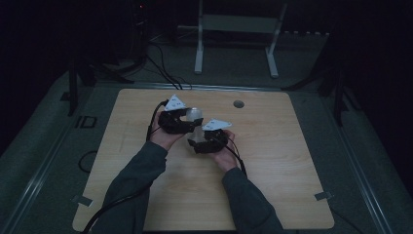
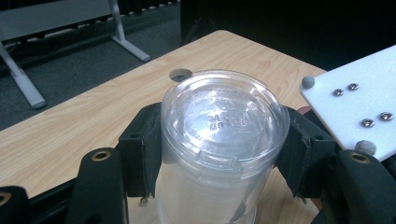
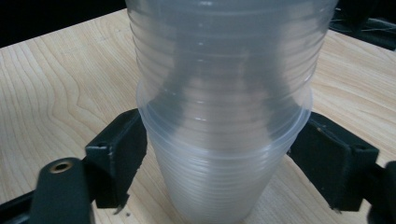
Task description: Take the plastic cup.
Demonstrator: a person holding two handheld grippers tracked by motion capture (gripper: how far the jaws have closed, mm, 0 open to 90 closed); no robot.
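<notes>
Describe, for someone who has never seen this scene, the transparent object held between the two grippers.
On the wooden table, near its middle, the left gripper and right gripper meet. Between them is a stack of clear plastic cups, upside down, ribbed, with each gripper's jaws closed on its sides. It is the one see-through thing among black grippers.

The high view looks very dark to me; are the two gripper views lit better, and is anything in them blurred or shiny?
High view: dim, the room behind the table near black, the clear cups hard to make out. Left gripper view: brighter and sharp, with soft glare on the cup's base. Right gripper view: bright, the wood grain crisp, the stacked cups slightly soft so close to the lens.
</notes>
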